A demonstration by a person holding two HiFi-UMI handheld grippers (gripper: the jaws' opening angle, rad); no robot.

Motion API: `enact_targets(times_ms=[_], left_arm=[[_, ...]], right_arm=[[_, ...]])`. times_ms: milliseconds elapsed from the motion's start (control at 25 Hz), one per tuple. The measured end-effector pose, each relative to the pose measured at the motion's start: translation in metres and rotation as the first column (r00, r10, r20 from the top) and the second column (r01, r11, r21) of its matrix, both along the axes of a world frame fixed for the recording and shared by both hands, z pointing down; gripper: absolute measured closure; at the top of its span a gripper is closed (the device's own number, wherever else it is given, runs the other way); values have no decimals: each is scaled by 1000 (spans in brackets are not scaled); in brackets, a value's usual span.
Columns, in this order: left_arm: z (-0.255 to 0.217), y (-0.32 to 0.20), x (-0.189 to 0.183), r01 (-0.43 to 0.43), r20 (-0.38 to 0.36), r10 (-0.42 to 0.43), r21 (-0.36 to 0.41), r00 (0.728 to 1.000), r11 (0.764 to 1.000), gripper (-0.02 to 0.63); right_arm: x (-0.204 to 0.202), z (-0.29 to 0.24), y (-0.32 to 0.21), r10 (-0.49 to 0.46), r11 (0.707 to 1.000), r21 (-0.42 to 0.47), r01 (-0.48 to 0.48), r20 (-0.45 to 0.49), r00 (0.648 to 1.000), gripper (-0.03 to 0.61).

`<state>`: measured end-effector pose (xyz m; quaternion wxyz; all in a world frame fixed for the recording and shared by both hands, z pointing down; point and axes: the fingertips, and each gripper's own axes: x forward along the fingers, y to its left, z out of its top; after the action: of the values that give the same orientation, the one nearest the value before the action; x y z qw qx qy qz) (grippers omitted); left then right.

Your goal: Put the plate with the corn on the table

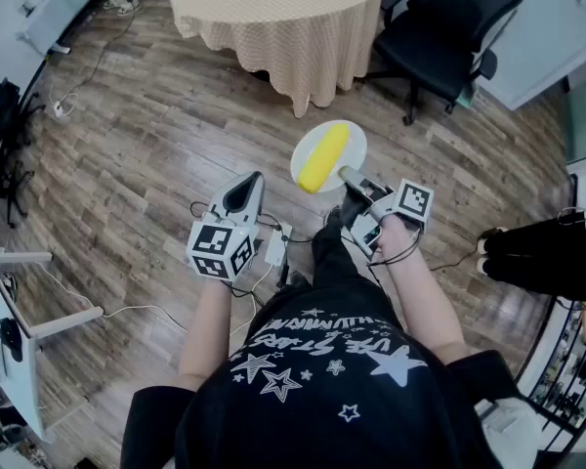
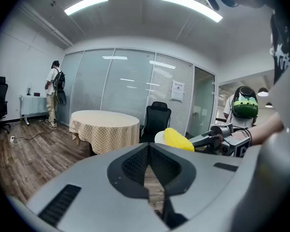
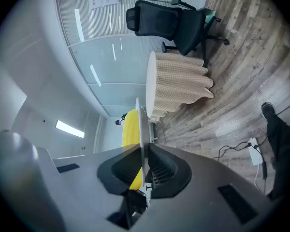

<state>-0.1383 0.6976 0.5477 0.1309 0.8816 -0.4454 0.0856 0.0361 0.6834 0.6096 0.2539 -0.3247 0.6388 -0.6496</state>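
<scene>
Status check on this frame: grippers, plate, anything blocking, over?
Left gripper shut, empty. Right gripper shut on plate rim, corn on it, held over the floor. Table ahead, not reached; office chair beside it, off the path.

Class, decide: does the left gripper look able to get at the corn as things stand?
Probably yes: the left gripper, jaws together, hangs beside the plate that the right gripper grips by its rim, with only open air between it and the corn.

plate point(image 1: 355, 154): white, rim in right claw point(image 1: 344, 173) | corn point(image 1: 323, 156): yellow, on plate | table point(image 1: 273, 8): round, clothed
</scene>
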Motion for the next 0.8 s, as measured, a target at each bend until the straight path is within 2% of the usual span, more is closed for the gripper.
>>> enact_targets(times_ms=[240,800], left_arm=[[3,42,-8,-18,10,18,-16,1000,1000,607],[-5,60,9,-20,-4,21,31,1000,999,607]], right_arm=[[-22,-4,44,-4,1000,-14,4,31,1000,529],[-15,-1,69,-20,1000,-4,20,7,1000,529]])
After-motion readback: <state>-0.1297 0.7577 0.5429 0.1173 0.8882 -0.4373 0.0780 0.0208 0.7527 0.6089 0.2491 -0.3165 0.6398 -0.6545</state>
